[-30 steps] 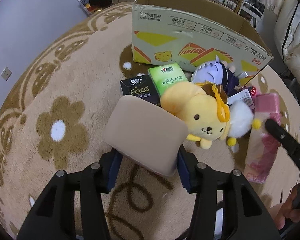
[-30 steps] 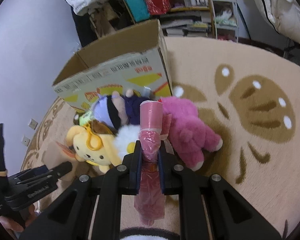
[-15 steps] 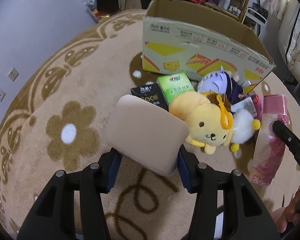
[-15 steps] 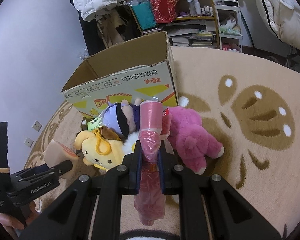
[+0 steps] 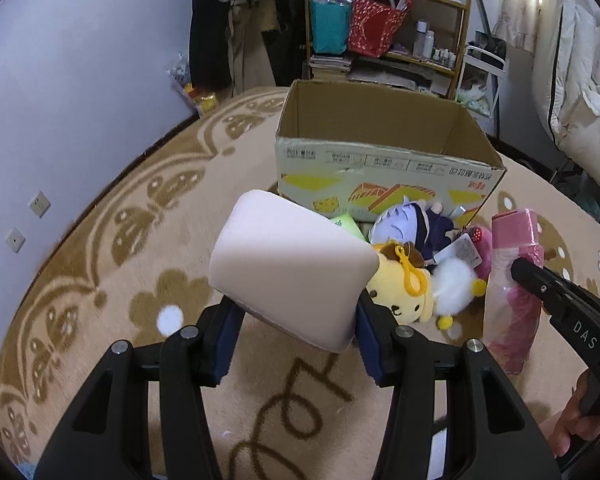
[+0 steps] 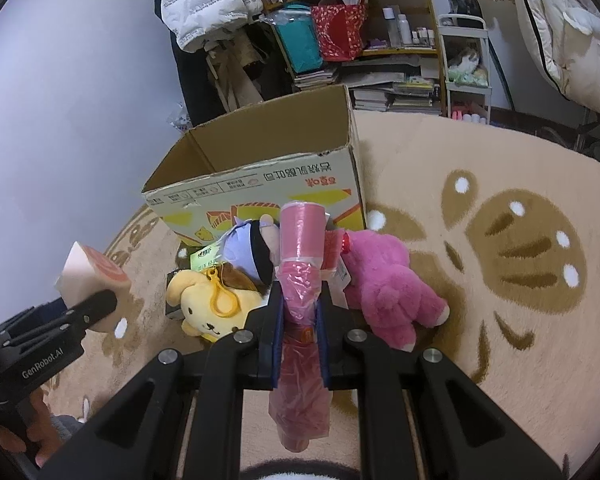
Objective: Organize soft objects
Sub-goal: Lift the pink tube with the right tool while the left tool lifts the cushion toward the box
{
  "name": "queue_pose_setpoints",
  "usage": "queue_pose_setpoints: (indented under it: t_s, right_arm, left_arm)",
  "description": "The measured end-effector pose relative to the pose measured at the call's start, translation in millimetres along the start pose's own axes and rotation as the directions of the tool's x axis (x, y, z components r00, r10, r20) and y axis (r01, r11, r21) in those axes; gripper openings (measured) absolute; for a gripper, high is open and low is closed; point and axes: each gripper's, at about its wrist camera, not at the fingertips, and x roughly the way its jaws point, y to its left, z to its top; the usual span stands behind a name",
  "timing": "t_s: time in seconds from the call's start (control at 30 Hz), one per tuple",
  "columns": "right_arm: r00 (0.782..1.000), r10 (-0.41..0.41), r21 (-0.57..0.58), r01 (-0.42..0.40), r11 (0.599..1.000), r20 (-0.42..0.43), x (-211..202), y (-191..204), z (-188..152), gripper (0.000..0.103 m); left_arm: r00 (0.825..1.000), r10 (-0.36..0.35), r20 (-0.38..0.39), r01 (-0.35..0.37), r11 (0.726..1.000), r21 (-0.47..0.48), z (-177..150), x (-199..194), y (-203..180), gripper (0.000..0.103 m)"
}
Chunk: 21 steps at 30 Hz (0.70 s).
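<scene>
My left gripper (image 5: 298,320) is shut on a beige toast-shaped cushion (image 5: 288,268) and holds it above the rug, short of the open cardboard box (image 5: 384,168). The cushion also shows in the right wrist view (image 6: 88,276). My right gripper (image 6: 300,312) is shut on a pink plastic-wrapped roll (image 6: 302,264), lifted above the toys; it also shows in the left wrist view (image 5: 514,276). On the rug before the box (image 6: 260,176) lie a yellow dog plush (image 5: 404,288), a purple-haired doll (image 5: 408,224) and a pink plush (image 6: 384,276).
A green tissue pack (image 5: 346,224) lies by the box. Shelves with bags and bottles (image 5: 384,28) stand behind it, a white bed (image 5: 580,92) to the right, a wall (image 5: 80,80) to the left. The rug (image 5: 100,260) spreads around.
Both grippers have risen with their loads. The cushion now stands higher and closer to the box front, and the box's open inside has come into view.
</scene>
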Motion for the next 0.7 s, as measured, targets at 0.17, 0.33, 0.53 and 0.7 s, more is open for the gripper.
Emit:
queue_pose_setpoints:
  t_s: [0.17, 0.33, 0.53, 0.7]
  right_arm:
    - [1.000, 0.011, -0.018, -0.011, 1.000, 0.019, -5.6, 4.8, 2.4, 0.015]
    - [0.999, 0.027, -0.022, -0.027, 0.999, 0.030, -13.2, 8.2, 8.8, 0.015]
    - [0.997, 0.066, -0.003, -0.065, 0.998, 0.046, -22.3, 7.7, 20.6, 0.015]
    - [0.992, 0.091, 0.004, -0.092, 0.996, 0.087, -30.0, 9.6, 38.7, 0.015]
  left_arm:
    - [1.000, 0.018, 0.021, -0.018, 1.000, 0.016, 3.8, -1.9, -0.3, 0.050]
    - [0.998, 0.023, 0.066, -0.027, 0.998, 0.056, 13.5, -7.8, -2.1, 0.050]
    - [0.993, 0.021, 0.120, -0.032, 0.995, 0.092, 32.1, -19.1, -2.4, 0.050]
    - [0.992, 0.043, 0.121, -0.056, 0.993, 0.103, 45.9, -12.2, -3.8, 0.050]
